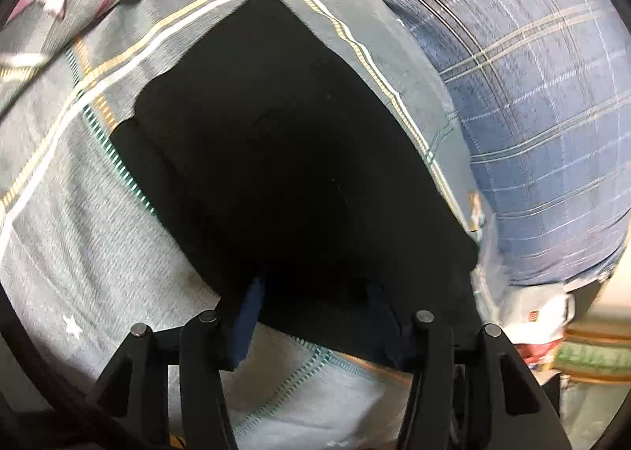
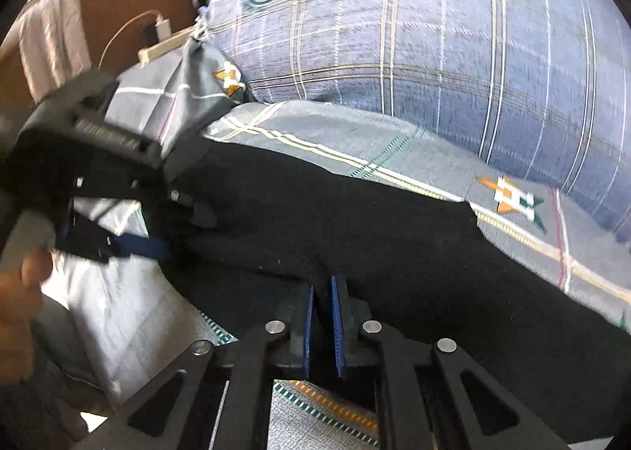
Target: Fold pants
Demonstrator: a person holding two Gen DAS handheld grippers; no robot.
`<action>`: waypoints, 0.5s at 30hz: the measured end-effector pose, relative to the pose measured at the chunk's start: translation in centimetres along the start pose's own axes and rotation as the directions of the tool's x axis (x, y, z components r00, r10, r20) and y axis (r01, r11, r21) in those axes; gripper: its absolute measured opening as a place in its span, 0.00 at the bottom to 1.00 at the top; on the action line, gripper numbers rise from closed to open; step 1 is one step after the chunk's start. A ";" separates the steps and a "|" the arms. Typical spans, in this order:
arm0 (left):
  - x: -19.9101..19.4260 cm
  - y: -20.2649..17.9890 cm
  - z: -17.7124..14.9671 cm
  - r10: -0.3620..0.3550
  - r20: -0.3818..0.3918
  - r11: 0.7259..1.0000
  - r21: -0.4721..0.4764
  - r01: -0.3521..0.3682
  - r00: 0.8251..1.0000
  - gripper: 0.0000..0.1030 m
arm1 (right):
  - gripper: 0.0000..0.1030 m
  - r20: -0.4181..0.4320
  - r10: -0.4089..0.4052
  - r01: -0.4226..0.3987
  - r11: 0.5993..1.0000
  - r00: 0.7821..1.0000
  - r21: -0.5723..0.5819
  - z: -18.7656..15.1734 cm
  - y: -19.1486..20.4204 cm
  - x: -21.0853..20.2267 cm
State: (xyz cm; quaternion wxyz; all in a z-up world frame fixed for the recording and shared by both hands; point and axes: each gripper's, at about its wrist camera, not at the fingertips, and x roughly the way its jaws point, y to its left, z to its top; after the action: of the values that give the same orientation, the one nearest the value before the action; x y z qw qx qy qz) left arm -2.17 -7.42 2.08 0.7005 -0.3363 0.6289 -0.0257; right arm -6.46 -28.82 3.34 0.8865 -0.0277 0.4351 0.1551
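Lying flat on the plaid bedsheet (image 2: 394,142), the black pants (image 2: 355,221) ran their long axis from lower right to upper left in the right wrist view, toward the left gripper (image 2: 173,229), which sat at the far end with the blue pillow (image 2: 434,36) just beyond the far long edge. The right gripper (image 2: 323,327) met the near long edge with its jaws drawn narrow on a pinch of dark cloth, so it was the nearer tool. In the left wrist view, the left gripper (image 1: 315,316) stood half wide, straddling the pants' end, only one blue pad (image 1: 248,323) visible against cloth; open sheet remained on the near side for moving.
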 end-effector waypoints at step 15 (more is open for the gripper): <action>-3.4 -0.4 0.3 -0.065 0.179 0.998 -0.004 0.067 0.982 0.09 | 0.08 -0.053 0.038 -0.038 0.999 0.998 -0.001 0.0 0.2 0.0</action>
State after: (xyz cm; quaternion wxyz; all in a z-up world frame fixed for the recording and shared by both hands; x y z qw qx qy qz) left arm -2.47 -6.03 5.27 0.7512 -0.3613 0.5522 -0.0155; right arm -6.51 -28.60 3.38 0.8715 -0.0243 0.4588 0.1717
